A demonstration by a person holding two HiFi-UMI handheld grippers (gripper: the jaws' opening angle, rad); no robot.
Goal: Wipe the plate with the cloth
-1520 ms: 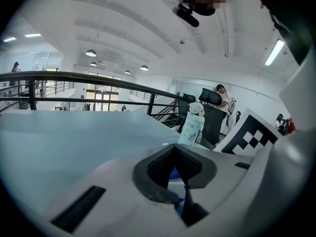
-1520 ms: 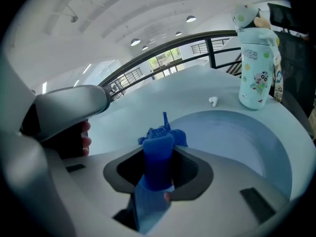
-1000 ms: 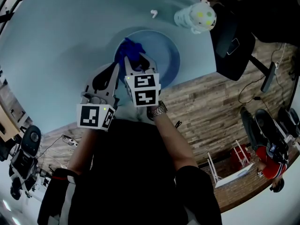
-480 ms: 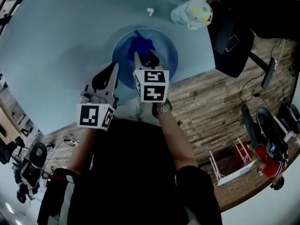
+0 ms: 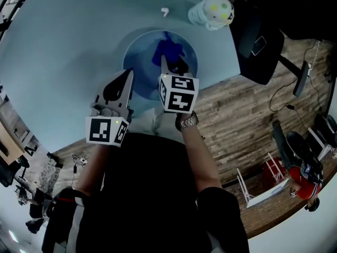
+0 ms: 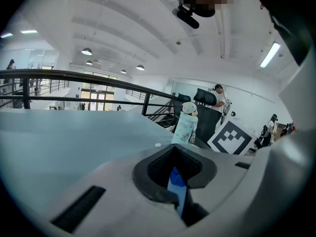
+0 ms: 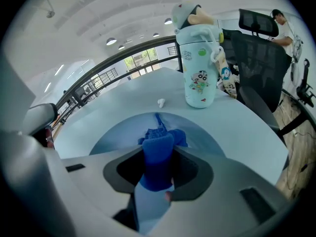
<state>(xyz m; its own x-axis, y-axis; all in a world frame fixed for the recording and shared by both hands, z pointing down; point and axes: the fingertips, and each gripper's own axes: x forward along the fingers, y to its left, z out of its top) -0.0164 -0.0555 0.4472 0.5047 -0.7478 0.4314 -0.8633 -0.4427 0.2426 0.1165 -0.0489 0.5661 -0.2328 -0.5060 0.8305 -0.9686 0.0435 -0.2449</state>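
Observation:
A round blue plate (image 5: 141,51) lies on the pale table near its front edge. My left gripper (image 5: 128,81) is shut on the plate's near-left rim, which shows as a thin blue sliver (image 6: 176,185) between the jaws in the left gripper view. My right gripper (image 5: 170,67) is shut on a bunched dark blue cloth (image 5: 168,52) and presses it onto the right half of the plate. In the right gripper view the cloth (image 7: 157,154) fills the gap between the jaws, with the plate (image 7: 111,137) spreading out beyond it.
A pale green cartoon-print bottle (image 5: 211,10) stands behind the plate to the right. A small white object (image 5: 165,11) lies on the table (image 5: 68,41) beyond the plate. A black office chair (image 5: 258,41) stands off the table's right edge, above wooden floor.
My right gripper has swept the cloth from the left part of the plate to its right part. The left gripper has kept its hold on the rim.

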